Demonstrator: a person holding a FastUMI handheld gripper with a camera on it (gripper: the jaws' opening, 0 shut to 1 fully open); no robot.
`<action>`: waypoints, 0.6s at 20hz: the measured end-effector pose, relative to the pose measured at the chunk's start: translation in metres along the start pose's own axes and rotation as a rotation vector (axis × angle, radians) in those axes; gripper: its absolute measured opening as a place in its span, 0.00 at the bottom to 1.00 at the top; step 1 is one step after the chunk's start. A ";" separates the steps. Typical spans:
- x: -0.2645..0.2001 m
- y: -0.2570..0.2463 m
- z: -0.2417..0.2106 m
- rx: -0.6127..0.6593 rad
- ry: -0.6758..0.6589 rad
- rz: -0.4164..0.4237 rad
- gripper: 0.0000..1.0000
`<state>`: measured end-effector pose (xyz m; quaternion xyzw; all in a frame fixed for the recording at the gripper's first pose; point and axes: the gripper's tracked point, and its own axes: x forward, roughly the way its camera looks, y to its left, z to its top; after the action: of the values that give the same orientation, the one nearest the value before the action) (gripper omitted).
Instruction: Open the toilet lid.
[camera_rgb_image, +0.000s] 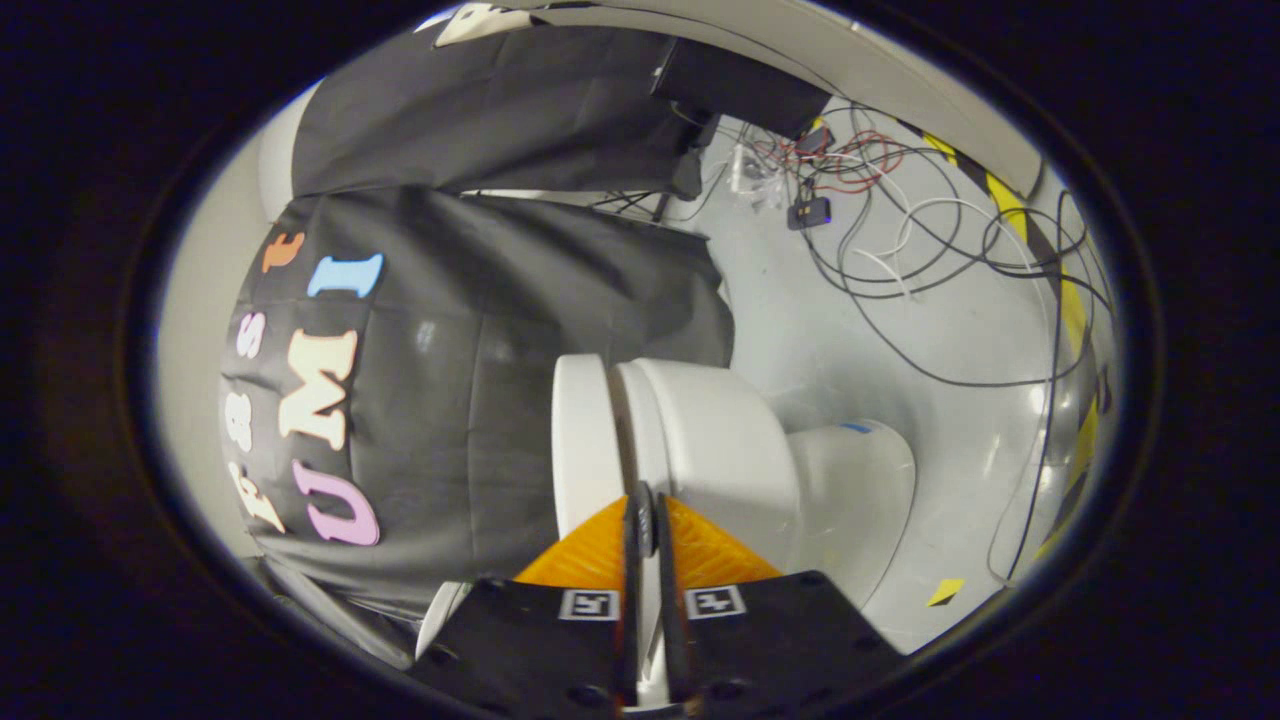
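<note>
The toilet lid (580, 440) is white. It stands a little apart from the white seat (640, 420), with a thin gap between them, so it looks partly lifted. The view is turned on its side here. The lid is on the side next to the black cloth wall (470, 400). The seat sits on the white toilet bowl (720, 450), and the bowl's foot (860, 490) stands on the pale grey floor (900, 330).

The gripper (643, 520) is right at the toilet, and its tips reach the gap between lid and seat. Its two fingers (590, 555) are nearly together, with only a thin slit between them. I cannot tell if they pinch the edge of the lid.

Far beyond the toilet, many black, white and red cables (900, 230) lie tangled on the floor. A small black box (808, 212) lies among them. A yellow and black striped tape (1060, 270) runs along the floor's far edge.
</note>
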<state>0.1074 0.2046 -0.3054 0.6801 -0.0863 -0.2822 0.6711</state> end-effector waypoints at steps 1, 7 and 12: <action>-0.001 0.002 -0.001 -0.025 -0.009 0.008 0.02; 0.012 0.006 -0.004 -0.126 0.001 0.021 0.01; 0.010 0.018 -0.017 -0.206 0.030 -0.003 0.01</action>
<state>0.1289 0.2129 -0.2922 0.6118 -0.0458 -0.2802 0.7383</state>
